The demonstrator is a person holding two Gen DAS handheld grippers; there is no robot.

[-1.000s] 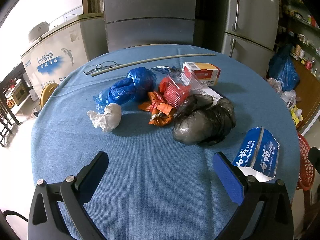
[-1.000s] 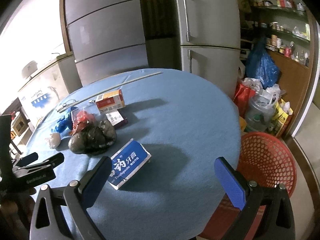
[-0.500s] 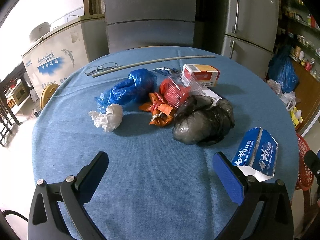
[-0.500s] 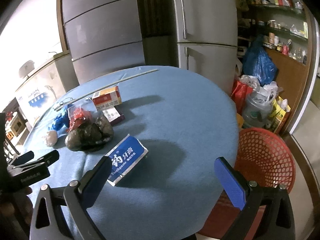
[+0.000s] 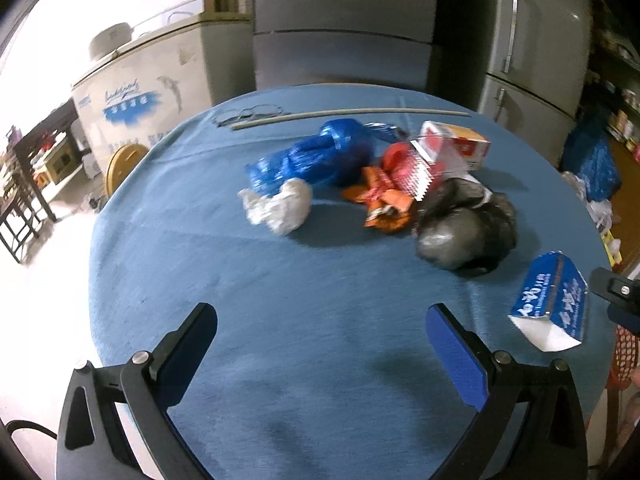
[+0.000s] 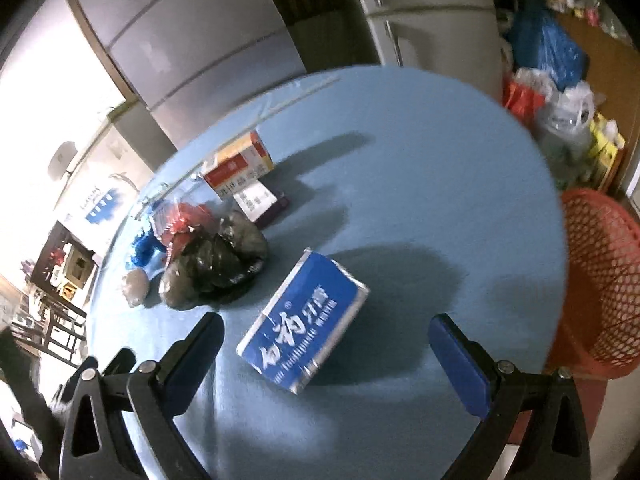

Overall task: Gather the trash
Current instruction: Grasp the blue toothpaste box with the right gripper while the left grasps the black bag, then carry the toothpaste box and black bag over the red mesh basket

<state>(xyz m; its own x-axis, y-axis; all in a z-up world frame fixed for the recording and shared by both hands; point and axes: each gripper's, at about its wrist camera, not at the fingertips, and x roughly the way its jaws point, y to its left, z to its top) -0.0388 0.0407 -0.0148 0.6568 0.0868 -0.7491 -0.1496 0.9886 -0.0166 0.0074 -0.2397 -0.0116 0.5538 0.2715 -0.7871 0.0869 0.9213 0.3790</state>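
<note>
Left wrist view. The left gripper (image 5: 320, 334) hangs above the bare near part of the round table (image 5: 280, 360), jaws spread wide and holding nothing. The trash lies in a cluster towards the far side: a white crumpled tissue (image 5: 282, 208), a blue plastic bag (image 5: 316, 156), orange wrappers (image 5: 384, 204), a clear ribbed plastic tray (image 5: 424, 168), a red-and-white carton (image 5: 460, 142) and a knotted black plastic bag (image 5: 468, 236). A blue toothpaste box (image 5: 552, 304) sits apart near the right edge. The tissue and bags look light, soft and compressible, so a pinch anywhere on a fold should hold; film may slip. Spectacles (image 5: 248, 114) and a pale rod (image 5: 352, 114) lie at the far rim.

Right wrist view. The right gripper (image 6: 326, 346) is likewise open and empty, with the toothpaste box (image 6: 304, 320) lying flat just ahead between its fingers. The box appears light, thin-walled and crushable; its long side faces offer the surest hold. The blue cloth looks matte and grippy. A red mesh basket (image 6: 604, 280) stands on the floor beside the table, near the refrigerators (image 6: 420, 12) and filled bags.
</note>
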